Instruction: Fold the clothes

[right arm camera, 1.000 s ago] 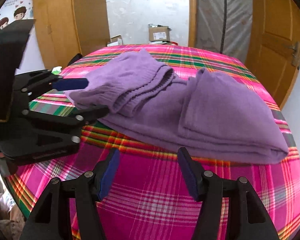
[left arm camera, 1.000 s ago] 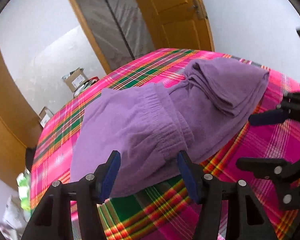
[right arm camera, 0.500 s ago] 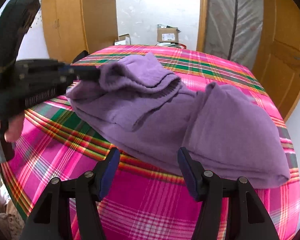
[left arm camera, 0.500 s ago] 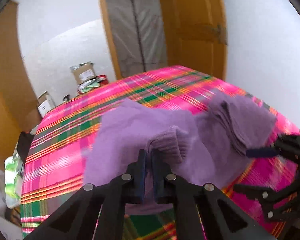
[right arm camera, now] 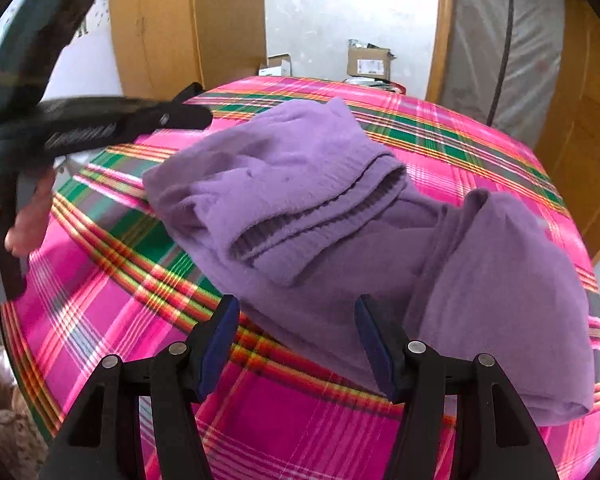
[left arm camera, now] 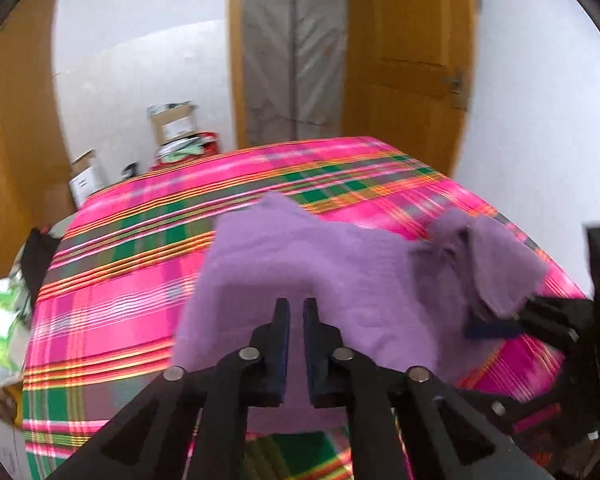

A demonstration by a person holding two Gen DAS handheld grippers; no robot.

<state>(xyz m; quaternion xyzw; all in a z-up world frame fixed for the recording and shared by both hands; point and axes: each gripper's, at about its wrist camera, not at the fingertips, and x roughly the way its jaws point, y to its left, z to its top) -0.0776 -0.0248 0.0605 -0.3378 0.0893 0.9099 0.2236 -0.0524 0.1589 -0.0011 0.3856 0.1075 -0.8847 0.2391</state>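
Trousers (right arm camera: 308,216) lie half folded on the bed (right arm camera: 112,332). Left gripper (left arm camera: 296,312) is opening, nothing between its jaws; right gripper (right arm camera: 296,316) stands wide and empty. If it pinches only the top layer, the fold may slide apart.

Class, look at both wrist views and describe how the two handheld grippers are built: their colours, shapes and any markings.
Both the left gripper and the right gripper are matte black, with angular fingers showing silver rivets and dark blue pads. The right view shows pale, blurred lettering along the left gripper's body.
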